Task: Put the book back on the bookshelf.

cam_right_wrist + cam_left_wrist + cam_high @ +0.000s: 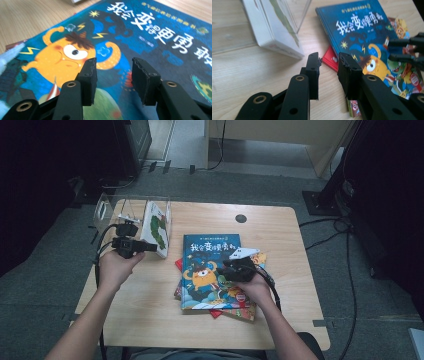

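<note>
A blue picture book [210, 270] with an orange monster on its cover tops a stack of books in the middle of the table. A red book [331, 61] pokes out beneath it. My right gripper [223, 269] is over the blue cover [150, 32], jaws apart, nothing between them [114, 63]. My left gripper [152, 247] is open beside a white book [156, 229] that leans in a clear plastic holder [112, 210]. In the left gripper view, its empty jaws [329, 58] point at the red book's corner, with the white book [274, 32] to their left and the right gripper [389, 50] farther off.
The wooden table [150, 320] has bare room in front of the stack and at its right side. A round cable hole [241, 218] sits near the far edge. Cables and dark equipment stand on the floor around the table.
</note>
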